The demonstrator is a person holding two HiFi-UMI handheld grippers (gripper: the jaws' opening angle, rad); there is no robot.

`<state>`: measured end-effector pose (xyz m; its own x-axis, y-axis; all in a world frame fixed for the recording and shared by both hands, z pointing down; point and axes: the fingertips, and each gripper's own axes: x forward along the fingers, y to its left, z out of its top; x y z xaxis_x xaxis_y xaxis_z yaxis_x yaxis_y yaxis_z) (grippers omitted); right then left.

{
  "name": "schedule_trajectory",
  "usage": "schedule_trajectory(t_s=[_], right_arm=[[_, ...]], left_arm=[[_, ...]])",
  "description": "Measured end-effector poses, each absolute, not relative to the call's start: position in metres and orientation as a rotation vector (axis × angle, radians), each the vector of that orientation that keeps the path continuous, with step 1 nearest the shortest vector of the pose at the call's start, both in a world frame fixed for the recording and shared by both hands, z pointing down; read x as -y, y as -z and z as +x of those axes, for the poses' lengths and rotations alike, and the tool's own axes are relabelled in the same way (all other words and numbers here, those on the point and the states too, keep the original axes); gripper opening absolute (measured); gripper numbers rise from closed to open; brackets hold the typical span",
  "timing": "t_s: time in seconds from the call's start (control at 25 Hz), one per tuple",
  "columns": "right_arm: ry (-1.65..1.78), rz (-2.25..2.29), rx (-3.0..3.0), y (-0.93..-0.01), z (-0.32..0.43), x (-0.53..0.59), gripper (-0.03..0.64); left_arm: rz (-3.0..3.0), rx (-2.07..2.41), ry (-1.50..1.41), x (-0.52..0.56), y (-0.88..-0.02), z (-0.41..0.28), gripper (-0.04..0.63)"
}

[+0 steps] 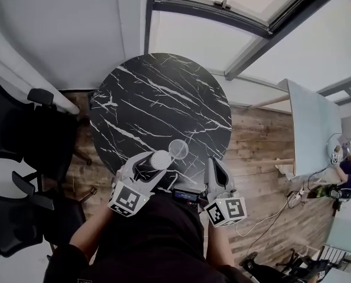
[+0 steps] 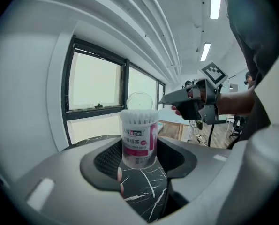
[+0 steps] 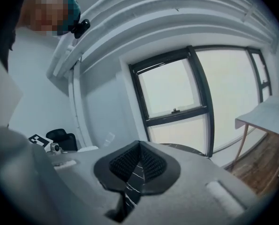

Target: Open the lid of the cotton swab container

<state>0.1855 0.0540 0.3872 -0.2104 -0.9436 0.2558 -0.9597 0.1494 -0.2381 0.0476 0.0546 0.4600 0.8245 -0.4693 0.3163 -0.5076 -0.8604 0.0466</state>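
**Table.** A round black marble table fills the centre of the head view. Its top is bare except at the near edge, where both tools work.

**Right gripper.** The right gripper has its ribbed pads pressed together with nothing between them. Only the table's veining shows through the slit below. In the left gripper view it hangs to the right of the container, apart from it and clear of the lid.

**Left gripper.** The left gripper is clamped on the lower body of the cotton swab container, one pad on each side. The container is upright at the near edge of the table. Whether its base rests on the marble or is held just above it cannot be told.

**Lid.** The clear round lid stands up behind the container's mouth, apparently hinged at the back. The white swab tips are exposed at the top.

**Assessment.** The lid appears to be already open, so the task looks nearly complete. What remains is to hold the result.
- The left grip should stay low on the body and level. The container is light and thin-walled, so a harder squeeze could buckle it or tip the swabs out.
- If the lid tends to fall forward, the closed right tips could press its rim further back, approaching from the front rather than from above.
- The container should be set down flat before the jaws part.
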Motion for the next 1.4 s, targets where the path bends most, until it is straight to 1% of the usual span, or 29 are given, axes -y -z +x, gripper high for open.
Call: schedule_trajectory(t_s=[0.2, 0.44, 0.76, 1.4], right_arm=[[-0.49, 1.921, 2.349, -0.388, 0.175, -0.055, -0.002], [-0.41, 1.93, 2.337, -0.397, 0.164, -0.061, -0.002], [-0.456, 1.922, 2.363, -0.41, 0.152, -0.07, -0.002], [-0.49, 1.888, 2.409, -0.406, 0.138, -0.072, -0.003]], left_arm=[[2.834, 0.92, -0.352, -0.038, -0.437, 0.042, 0.239], [2.819, 1.054, -0.306, -0.031, -0.426, 0.033, 0.241], [2.805, 1.047, -0.304, -0.043, -0.431, 0.035, 0.241], [2.818, 1.049, -0.3, -0.052, -0.43, 0.027, 0.241]])
